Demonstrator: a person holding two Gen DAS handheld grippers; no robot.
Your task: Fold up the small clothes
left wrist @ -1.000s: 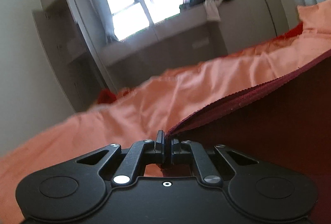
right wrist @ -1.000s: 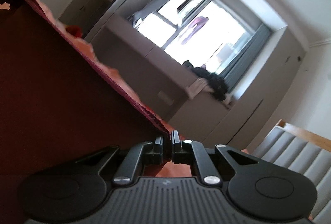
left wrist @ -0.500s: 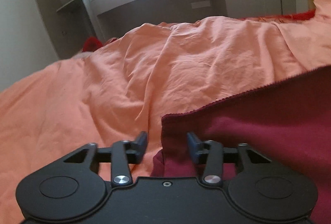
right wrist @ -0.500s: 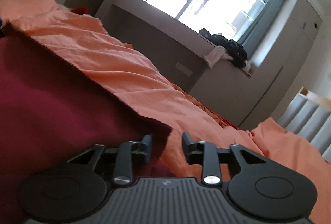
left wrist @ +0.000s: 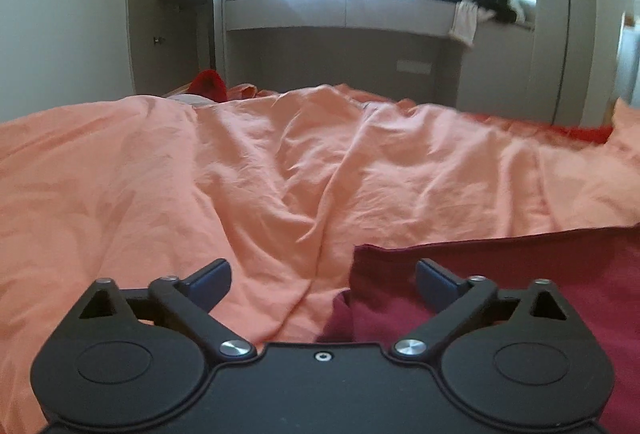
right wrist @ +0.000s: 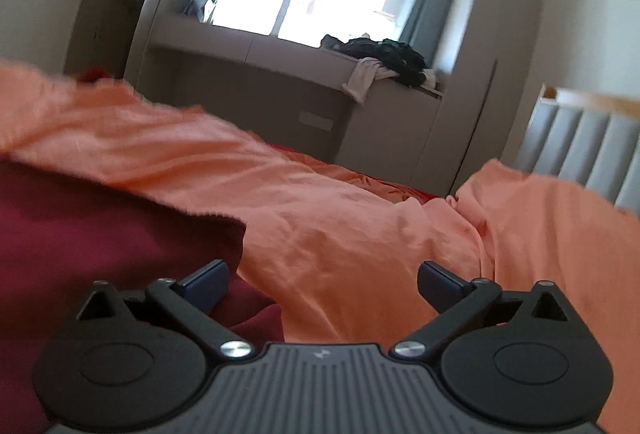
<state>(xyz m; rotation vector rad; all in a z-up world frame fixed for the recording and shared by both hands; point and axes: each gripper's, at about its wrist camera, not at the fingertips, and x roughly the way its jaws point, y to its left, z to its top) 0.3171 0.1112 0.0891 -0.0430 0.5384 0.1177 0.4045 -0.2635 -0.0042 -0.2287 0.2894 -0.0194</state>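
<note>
The dark red cloth [left wrist: 500,282] lay flat on the orange bed cover [left wrist: 240,173], with one corner under each tool. The left gripper [left wrist: 322,280] was opening its jaws wide, with nothing pinched, and the cloth's corner lay below the gap. The right gripper [right wrist: 322,280] was opening wide too, and the red cloth [right wrist: 100,230] lay below its left finger.

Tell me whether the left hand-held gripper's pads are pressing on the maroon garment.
Apart. The left wrist view shows the left hand-held gripper opening wide, neither pad pinching the maroon garment, whose corner lies on the orange bedsheet between them.
</note>
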